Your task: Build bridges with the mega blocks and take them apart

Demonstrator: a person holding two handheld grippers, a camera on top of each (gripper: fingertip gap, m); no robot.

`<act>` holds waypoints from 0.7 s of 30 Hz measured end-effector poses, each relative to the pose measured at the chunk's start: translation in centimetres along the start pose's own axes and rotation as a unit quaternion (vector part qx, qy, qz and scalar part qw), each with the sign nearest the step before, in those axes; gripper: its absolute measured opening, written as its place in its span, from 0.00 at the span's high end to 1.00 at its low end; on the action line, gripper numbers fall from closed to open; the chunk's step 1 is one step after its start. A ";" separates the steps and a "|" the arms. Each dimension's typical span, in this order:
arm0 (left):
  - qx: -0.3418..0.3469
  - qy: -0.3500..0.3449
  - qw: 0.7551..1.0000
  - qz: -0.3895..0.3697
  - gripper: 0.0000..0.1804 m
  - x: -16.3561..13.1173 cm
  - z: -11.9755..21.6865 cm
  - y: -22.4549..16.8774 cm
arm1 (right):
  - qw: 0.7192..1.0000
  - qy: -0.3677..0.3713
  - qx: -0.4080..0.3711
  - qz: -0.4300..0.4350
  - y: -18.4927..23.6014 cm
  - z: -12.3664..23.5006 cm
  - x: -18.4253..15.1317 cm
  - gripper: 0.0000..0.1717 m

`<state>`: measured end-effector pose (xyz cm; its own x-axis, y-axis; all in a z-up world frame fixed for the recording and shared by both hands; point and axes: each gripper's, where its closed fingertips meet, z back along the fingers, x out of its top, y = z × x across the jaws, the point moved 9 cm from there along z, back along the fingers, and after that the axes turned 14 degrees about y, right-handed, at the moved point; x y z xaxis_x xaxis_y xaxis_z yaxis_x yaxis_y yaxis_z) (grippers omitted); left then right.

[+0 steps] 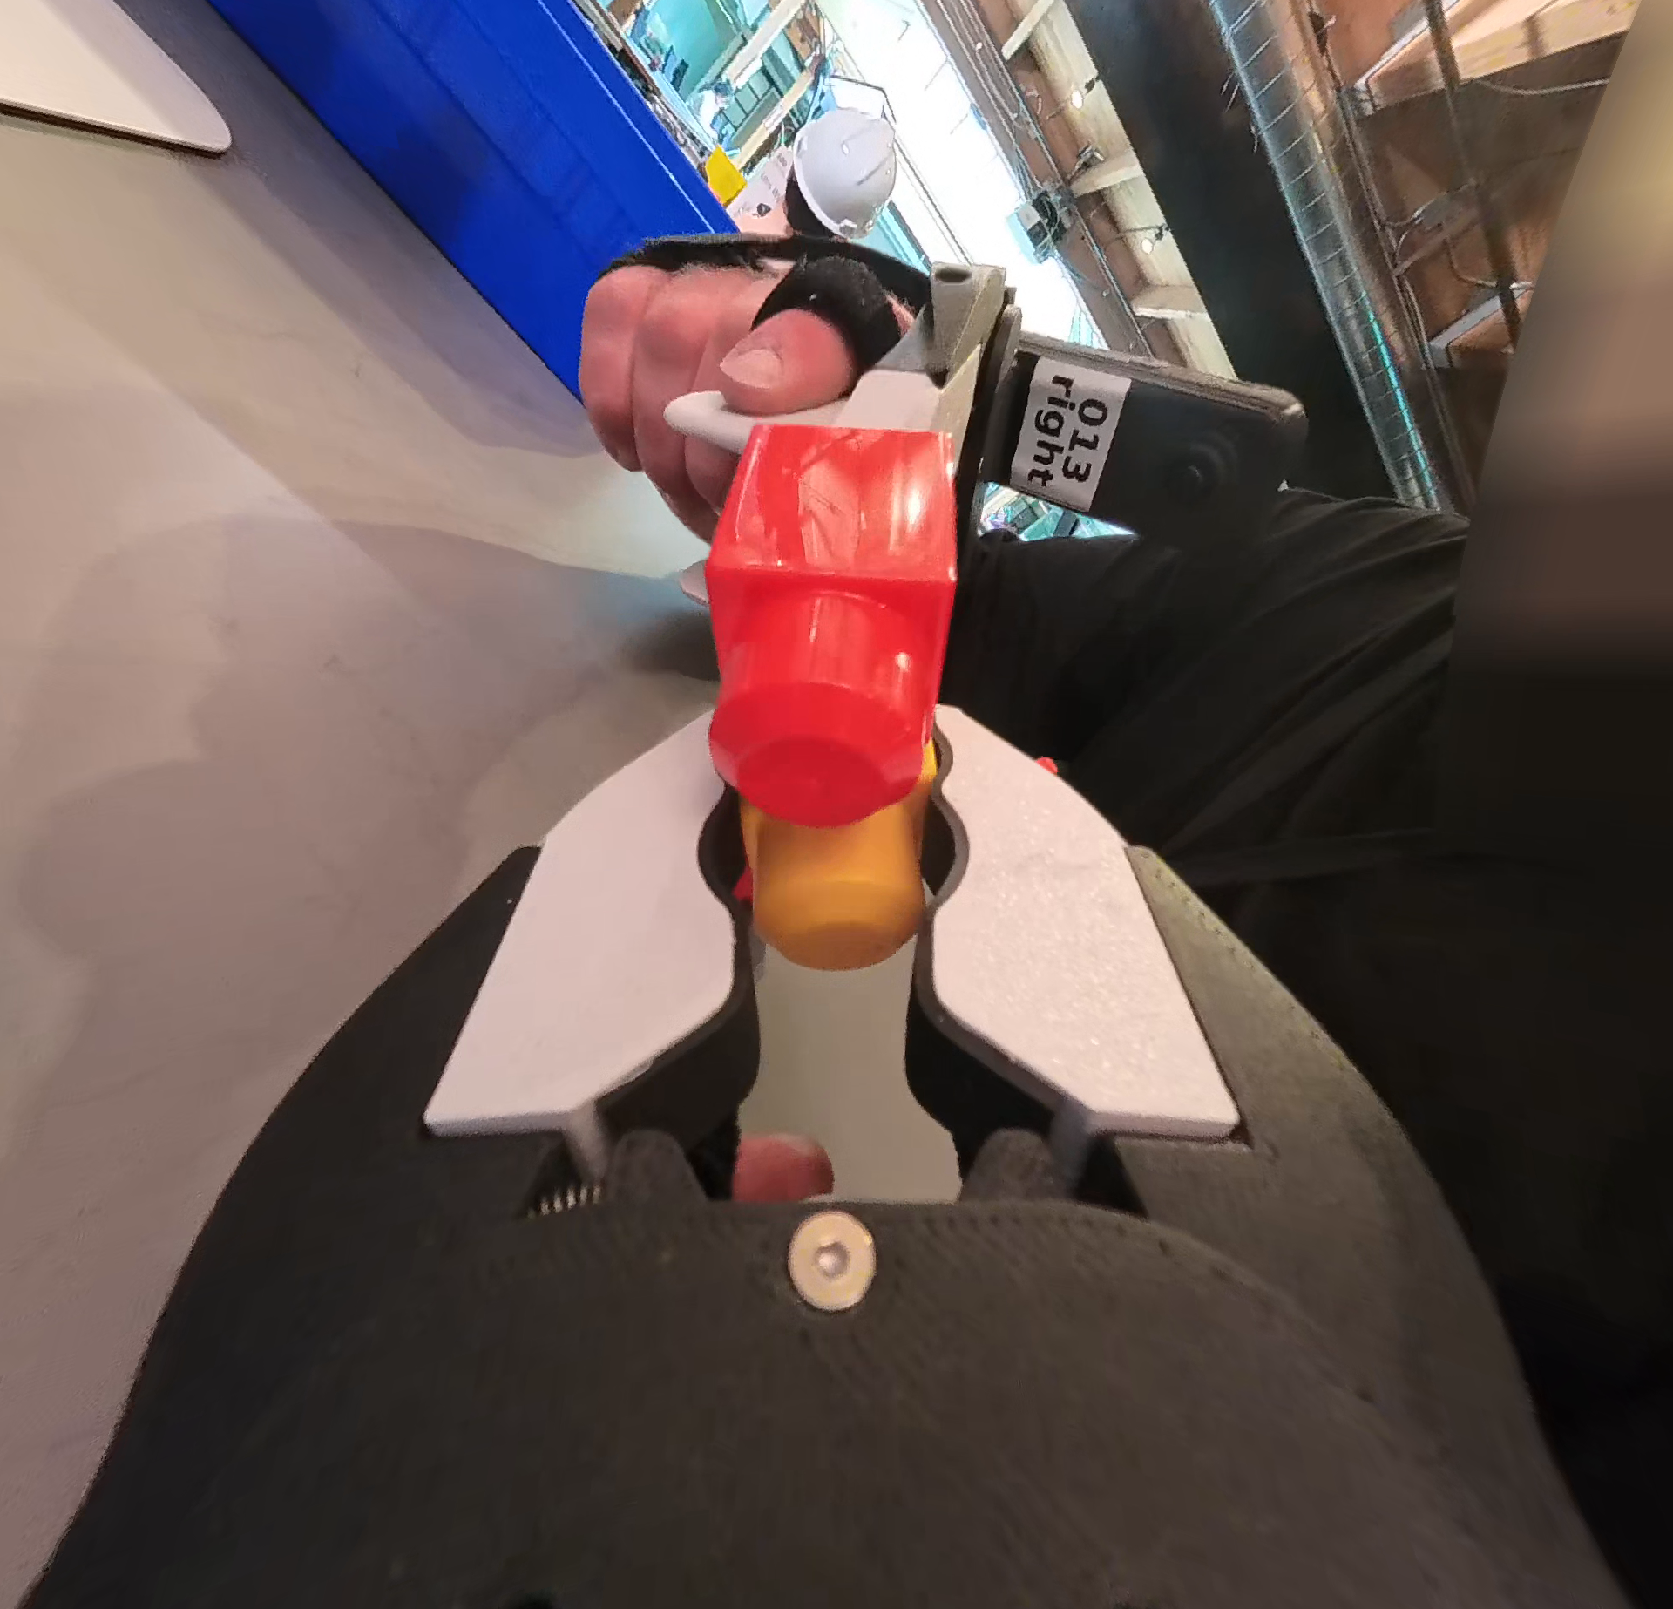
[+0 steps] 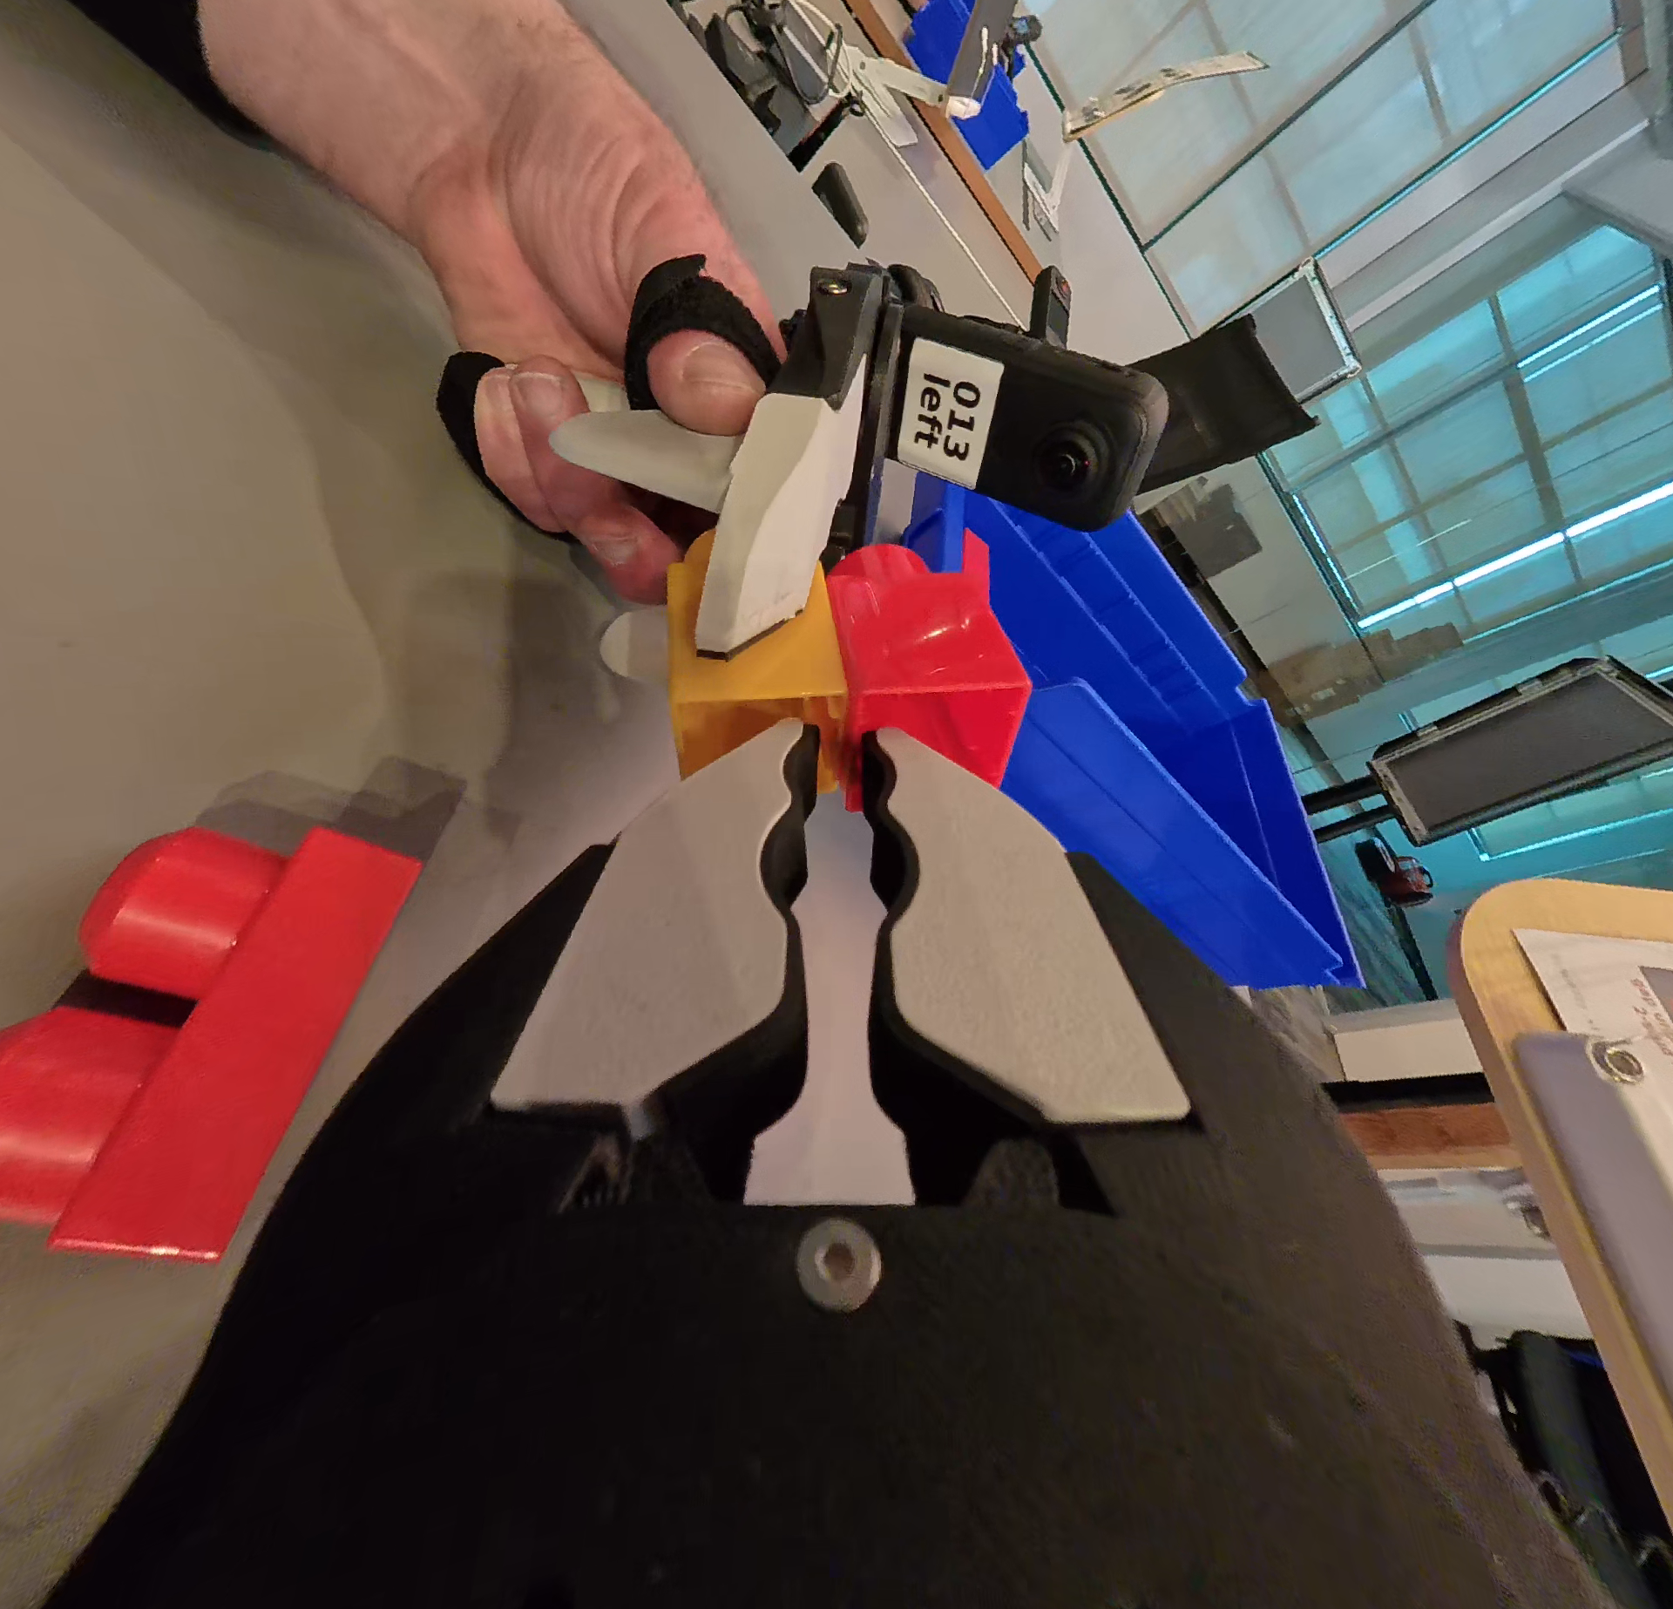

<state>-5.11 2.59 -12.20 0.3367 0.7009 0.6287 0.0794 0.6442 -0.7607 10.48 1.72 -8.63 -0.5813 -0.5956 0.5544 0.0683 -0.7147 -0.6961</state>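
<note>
Above the worktop (image 2: 226, 497), the left tongs (image 1: 828, 827) are clamping the yellow block (image 2: 751, 660) while the right tongs (image 2: 837, 750), nearly closed, are pinching a wall of the red block (image 2: 932, 660) joined at its 3 o'clock side.

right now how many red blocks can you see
2: one red block joined to the yellow block, held up between the two tongs; another red block lies on the table. More may be hidden in the blue bins.
</note>
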 end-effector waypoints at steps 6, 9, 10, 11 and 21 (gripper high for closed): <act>-0.003 0.016 1.000 -0.003 0.81 -0.1 -0.2 0.0 | 1.000 -0.004 0.009 0.005 0.1 0.0 0.0 0.95; -0.016 0.020 1.000 -0.004 0.81 -0.1 -0.2 -0.1 | 1.000 -0.017 0.017 -0.001 0.1 0.2 0.0 0.95; -0.022 0.022 1.000 -0.004 0.81 -0.1 -0.2 -0.1 | 1.000 -0.022 0.022 -0.004 0.1 0.2 0.0 0.95; -0.028 0.022 0.999 -0.004 0.81 -0.1 -0.3 -0.1 | 0.999 -0.025 0.023 -0.005 0.1 0.2 0.0 0.95; -0.035 0.038 0.999 -0.014 0.81 -0.2 -0.4 -0.2 | 0.998 -0.035 0.048 -0.010 0.1 0.4 0.1 0.95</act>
<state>-4.80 2.18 -12.23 0.4028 0.6564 0.6379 0.1542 0.6383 -0.7542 10.74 1.45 -8.47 -0.5249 -0.6027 0.6010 0.1369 -0.7567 -0.6392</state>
